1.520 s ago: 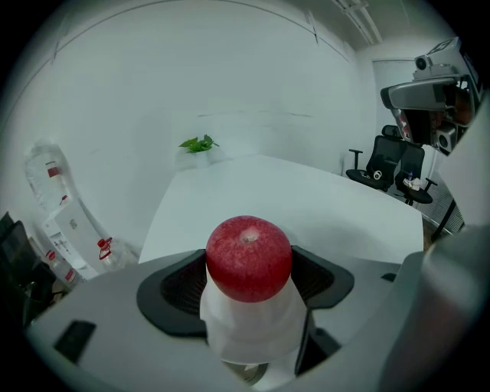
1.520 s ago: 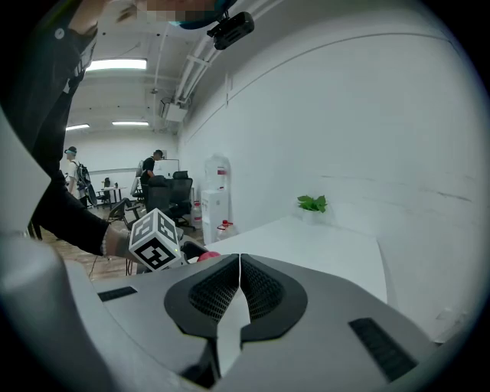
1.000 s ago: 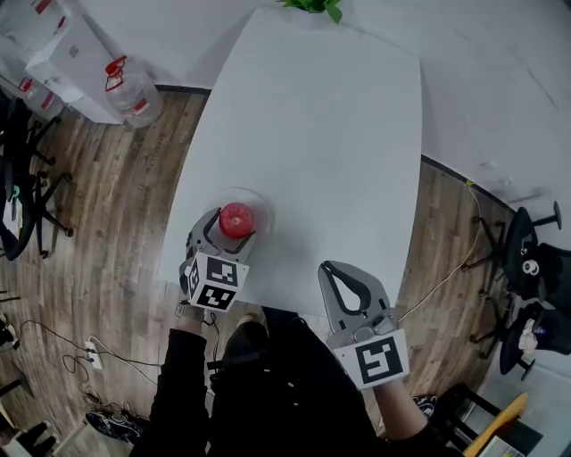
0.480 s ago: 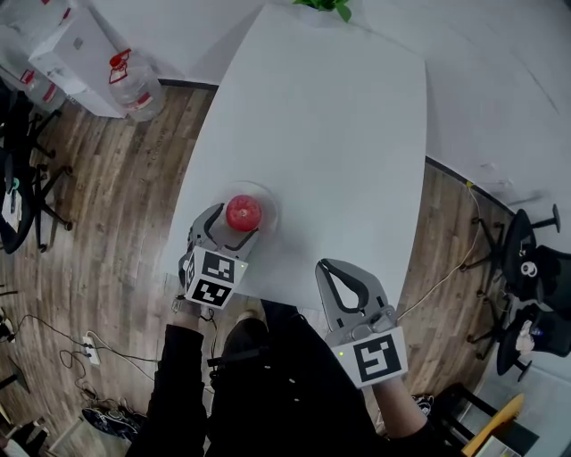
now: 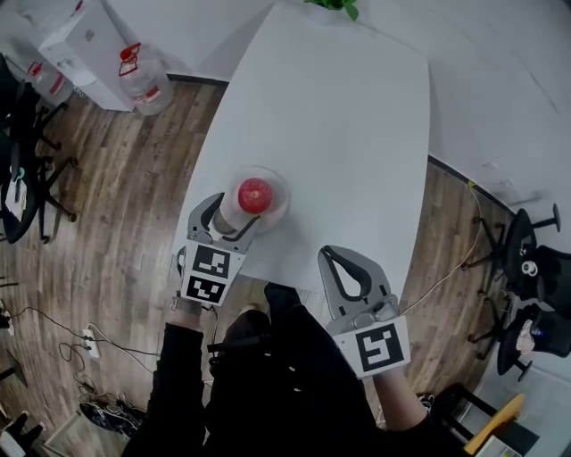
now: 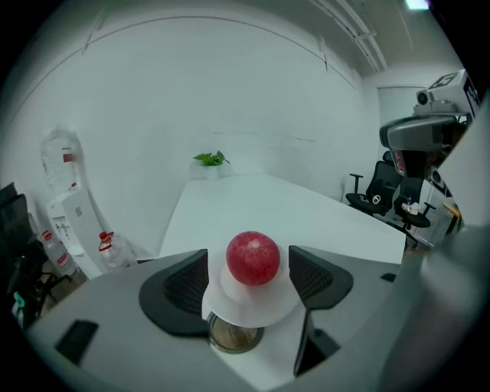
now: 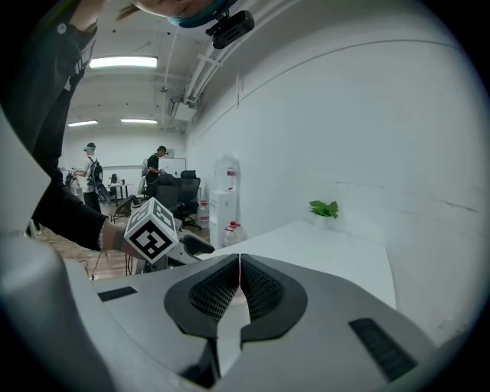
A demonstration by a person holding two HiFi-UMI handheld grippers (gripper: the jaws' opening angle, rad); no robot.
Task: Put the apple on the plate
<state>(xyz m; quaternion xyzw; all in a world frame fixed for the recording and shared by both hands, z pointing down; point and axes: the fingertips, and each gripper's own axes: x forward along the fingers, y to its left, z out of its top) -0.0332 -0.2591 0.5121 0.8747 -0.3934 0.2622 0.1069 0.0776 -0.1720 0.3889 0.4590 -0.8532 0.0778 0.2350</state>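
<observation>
Apple point(image 5: 255, 195): round, red, with finely speckled skin. It sits on the middle of the plate point(image 5: 279, 208), with a gap to the jaw on either side.
Plate: small, round, smooth and white, lying on the table point(image 5: 339, 125).
Table: matte white top with rounded corners, running far beyond the plate.
Left gripper point(image 5: 229, 216): grey shell with black ribbed pads. Its jaws stand wide apart, flanking the plate's near rim, and grip nothing.
Right gripper point(image 5: 344, 270): same build. Its jaws are pressed together with nothing between them. It is well to the right of the plate.
Marker cube point(image 5: 212, 275): white faces with black squares, on the left gripper, on the person's side of the plate.
Potted plant point(image 5: 332, 5): green leaves, far beyond the plate at the table's other end.
Left gripper view alone: a round, rimmed thing point(image 6: 233, 334) with a brown streaked face, just under the plate's near rim. I cannot tell what it is. Black office chairs point(image 6: 379, 195) stand beyond the plate to the right.
Right gripper view alone: the meeting seam of its own pads. The plate does not show here.
Head view alone: the plate's whole round outline.
</observation>
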